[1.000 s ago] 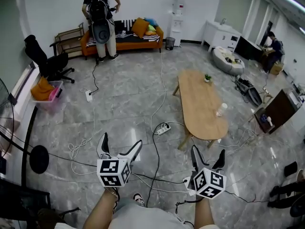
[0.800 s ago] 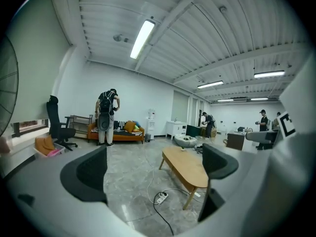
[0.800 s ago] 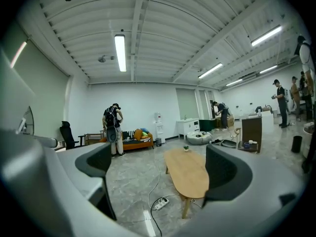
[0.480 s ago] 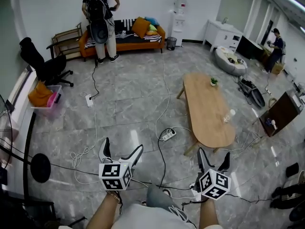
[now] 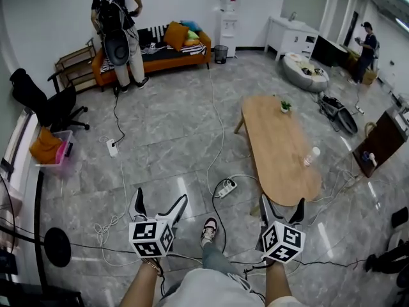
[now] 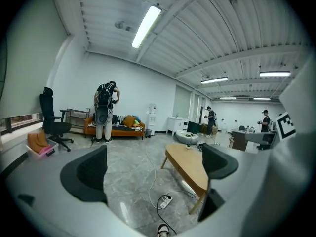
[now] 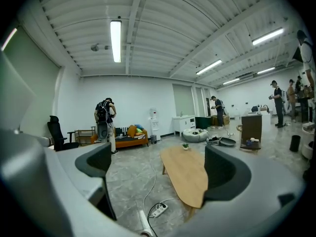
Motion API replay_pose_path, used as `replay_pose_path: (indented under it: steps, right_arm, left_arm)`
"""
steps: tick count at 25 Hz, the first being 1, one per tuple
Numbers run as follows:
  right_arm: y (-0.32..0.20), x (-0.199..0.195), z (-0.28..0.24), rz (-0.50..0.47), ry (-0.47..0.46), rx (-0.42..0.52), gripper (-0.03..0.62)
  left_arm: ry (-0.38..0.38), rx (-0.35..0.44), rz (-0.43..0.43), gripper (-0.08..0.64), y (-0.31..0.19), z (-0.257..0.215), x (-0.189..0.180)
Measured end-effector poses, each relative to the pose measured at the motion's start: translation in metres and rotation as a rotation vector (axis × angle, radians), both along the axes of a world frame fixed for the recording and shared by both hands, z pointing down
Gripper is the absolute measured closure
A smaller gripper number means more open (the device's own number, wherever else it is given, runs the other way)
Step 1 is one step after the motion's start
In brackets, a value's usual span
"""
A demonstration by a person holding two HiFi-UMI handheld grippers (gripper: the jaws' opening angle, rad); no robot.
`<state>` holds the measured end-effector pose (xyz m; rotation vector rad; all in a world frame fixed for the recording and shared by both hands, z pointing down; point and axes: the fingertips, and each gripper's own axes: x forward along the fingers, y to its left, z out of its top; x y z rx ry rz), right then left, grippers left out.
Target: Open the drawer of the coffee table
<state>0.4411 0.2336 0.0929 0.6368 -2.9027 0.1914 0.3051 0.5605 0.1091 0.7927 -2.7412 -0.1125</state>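
A wide room with a polished grey tile floor (image 5: 160, 139) opens ahead of me. An orange sofa (image 5: 153, 51) stands against the far wall, and a person with a backpack (image 5: 115, 24) stands beside it. The coffee table (image 5: 278, 146), a long oval wooden surface, lies ahead and to my right, well apart from both tongs. No drawer shows on it from any view; I judge it sits under the top on a side I cannot see. My left tongs (image 5: 158, 200) are released, with only floor between the jaws. My right tongs (image 5: 282, 204) are spread too, and empty.

Cables (image 5: 222, 136) cross the floor between me and the table, and a power strip (image 5: 225, 188) lies near its near end. My shoe (image 5: 208, 230) is close to them, so a careless step could trip me or pull out a plug. A bottle (image 5: 311, 157) stands upright near the table's right edge, and a small potted plant (image 5: 284, 107) sits at the far end. A hard tug on a stiff drawer could jolt the top and knock the bottle over. Going to the wrong side could also leave me pulling at bare wood.

I can read no brand, label or lettering anywhere. The only print is the black-and-white square markers on my cubes (image 5: 152, 237).
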Motion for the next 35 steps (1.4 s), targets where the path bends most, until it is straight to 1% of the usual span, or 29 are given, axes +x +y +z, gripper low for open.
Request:
replay_pose_path:
  steps: [3,7,13,17,21,23,27,31,33,35]
  right_arm:
    - [-0.025,-0.048,0.004,0.023,-0.004,-0.016,0.006]
    - [-0.069,-0.116,0.003,0.06,0.003,-0.017,0.005]
    - [-0.138,-0.193,-0.004,0.124,0.008,-0.02,0.005]
    - [-0.174,-0.229,-0.006,0.168,0.015,-0.024,0.005]
    - [-0.213,-0.243,-0.009,0.227,0.011,-0.014,0.005]
    - [-0.226,-0.241,-0.008,0.272,0.017,-0.016,0.005]
    - [-0.256,-0.212,-0.007,0.401,0.031,-0.035,0.005]
    - [-0.283,-0.194,-0.013,0.516,0.037,-0.038,0.005]
    - [-0.291,-0.182,-0.011,0.59,0.045,-0.039,0.005]
    - [-0.292,-0.168,-0.009,0.698,0.043,-0.042,0.005]
  left_arm:
    - [-0.005,-0.008,0.027,-0.017,-0.028,0.0,-0.052]
    - [-0.038,-0.02,0.034,-0.017,-0.07,-0.014,-0.134]
    - [-0.047,-0.02,0.072,-0.017,-0.139,-0.029,-0.24]
    - [-0.039,-0.028,0.126,-0.017,-0.184,-0.029,-0.29]
    - [-0.048,-0.033,0.195,-0.017,-0.236,-0.033,-0.324]
    - [-0.039,-0.039,0.245,-0.017,-0.262,-0.029,-0.336]
    - [-0.011,-0.043,0.384,-0.017,-0.325,-0.025,-0.342]
    - [-0.019,-0.039,0.516,-0.017,-0.39,-0.033,-0.349]
    - [-0.029,-0.04,0.603,-0.017,-0.424,-0.033,-0.353]
    - [-0.037,-0.039,0.711,-0.017,-0.46,-0.03,-0.359]
